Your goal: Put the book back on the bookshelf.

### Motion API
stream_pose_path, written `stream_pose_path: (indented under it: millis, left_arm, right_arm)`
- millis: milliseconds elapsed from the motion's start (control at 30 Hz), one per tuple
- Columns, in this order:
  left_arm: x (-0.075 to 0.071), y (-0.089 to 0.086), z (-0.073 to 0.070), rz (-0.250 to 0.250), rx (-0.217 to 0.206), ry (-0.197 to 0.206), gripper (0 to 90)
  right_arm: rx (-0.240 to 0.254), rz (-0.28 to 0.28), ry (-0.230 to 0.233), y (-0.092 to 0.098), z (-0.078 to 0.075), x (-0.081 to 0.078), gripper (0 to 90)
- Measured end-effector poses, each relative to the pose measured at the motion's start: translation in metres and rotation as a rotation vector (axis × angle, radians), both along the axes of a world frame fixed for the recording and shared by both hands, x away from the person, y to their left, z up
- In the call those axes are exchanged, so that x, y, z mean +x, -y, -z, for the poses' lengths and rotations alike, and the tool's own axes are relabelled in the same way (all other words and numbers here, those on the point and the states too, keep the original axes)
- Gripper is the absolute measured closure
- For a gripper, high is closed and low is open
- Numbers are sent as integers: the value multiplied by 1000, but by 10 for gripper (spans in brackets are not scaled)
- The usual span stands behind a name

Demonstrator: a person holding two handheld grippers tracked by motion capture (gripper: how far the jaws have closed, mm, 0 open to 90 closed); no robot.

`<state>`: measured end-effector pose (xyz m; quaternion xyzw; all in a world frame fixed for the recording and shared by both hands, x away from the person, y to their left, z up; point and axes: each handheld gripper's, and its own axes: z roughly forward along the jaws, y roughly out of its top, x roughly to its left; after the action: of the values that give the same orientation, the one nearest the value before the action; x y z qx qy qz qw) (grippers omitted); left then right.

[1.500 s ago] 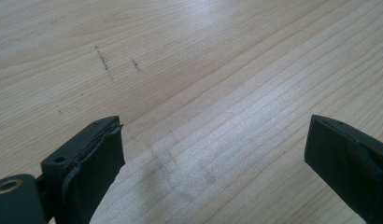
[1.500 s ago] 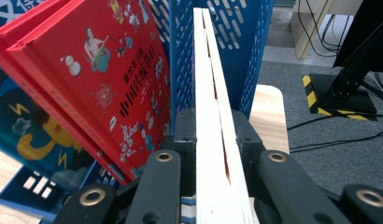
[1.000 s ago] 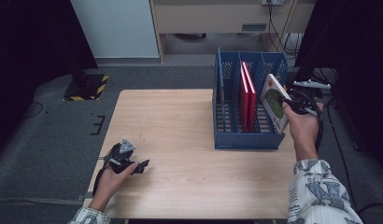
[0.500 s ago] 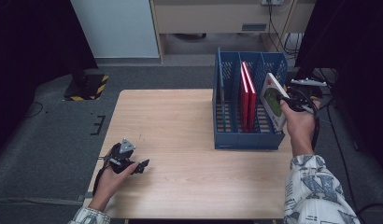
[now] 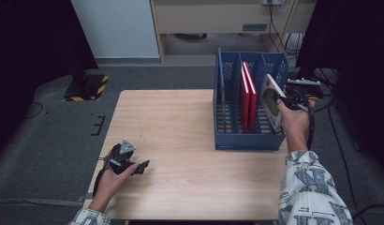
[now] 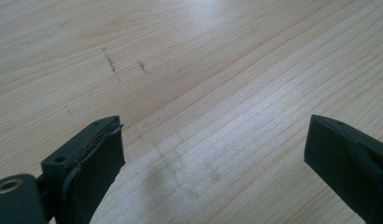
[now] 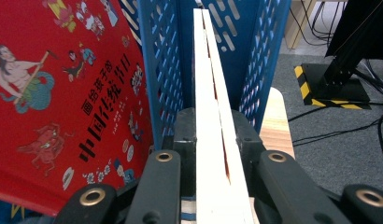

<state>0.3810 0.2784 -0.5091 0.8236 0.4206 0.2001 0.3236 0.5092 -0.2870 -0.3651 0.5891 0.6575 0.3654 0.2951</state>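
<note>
Right gripper (image 7: 212,135): jaws pinch a thin white-edged book (image 7: 209,116) by its edge, one black pad on each cover. In the right gripper view the book runs edge-on straight away from the jaws, upright, its far end inside the right-hand slot of the blue rack (image 7: 255,60). From the high view the same book (image 5: 272,99) shows a white cover with a green picture; it leans at the rack's right end, its top above the rim, with the right gripper (image 5: 287,99) at its upper edge, just outside the rack's right wall.

Container: blue plastic file rack (image 5: 227,98), perforated walls and dividers, slotted floor, standing at the table's right far part. Two red books (image 5: 248,93) stand upright, side by side, in a middle compartment. In the right gripper view a red cover (image 7: 68,93) with cartoon figures and dark printed characters sits just across the divider from the held book. The leftmost compartments hold nothing I can make out.

Left gripper (image 5: 141,166): rests on the table's near left corner, well apart from the rack. In the left gripper view its jaws stand spread wide over bare wood, nothing between them.

Table (image 5: 171,122): pale wood-grain top, rectangular, faint dark scuff marks (image 6: 110,63).
</note>
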Motion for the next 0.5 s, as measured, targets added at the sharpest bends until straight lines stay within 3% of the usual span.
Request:
stream_pose_path:
  millis: [500]
  left_arm:
    - [0,-1,0,-2,-3,0,42]
  right_arm:
    - [-7,11,-37,-5,17,14,764]
